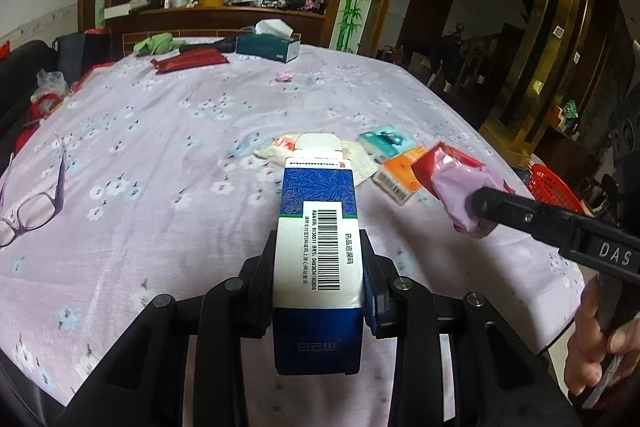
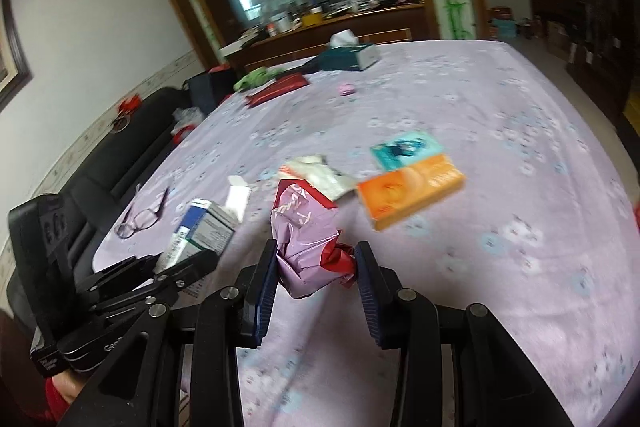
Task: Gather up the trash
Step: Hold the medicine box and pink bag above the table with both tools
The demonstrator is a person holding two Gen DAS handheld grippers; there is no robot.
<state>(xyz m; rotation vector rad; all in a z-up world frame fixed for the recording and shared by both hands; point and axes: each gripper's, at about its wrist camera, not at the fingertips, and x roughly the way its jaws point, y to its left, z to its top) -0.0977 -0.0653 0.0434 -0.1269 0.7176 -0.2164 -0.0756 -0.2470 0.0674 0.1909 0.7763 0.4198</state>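
The left gripper (image 1: 318,291) clamped a blue-and-white box (image 1: 318,259); to its right, the right gripper (image 2: 316,267) pinched a crumpled wrapper (image 2: 306,243).

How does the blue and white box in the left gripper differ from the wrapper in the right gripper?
The blue and white box is rigid and rectangular with a barcode; the pink and red wrapper is soft and crumpled. The box has its top flap open, while the wrapper is bunched into a wad. The box fills the left gripper squarely; the wrapper sticks out unevenly from the right gripper. Both are clamped and lifted off the floral tablecloth.
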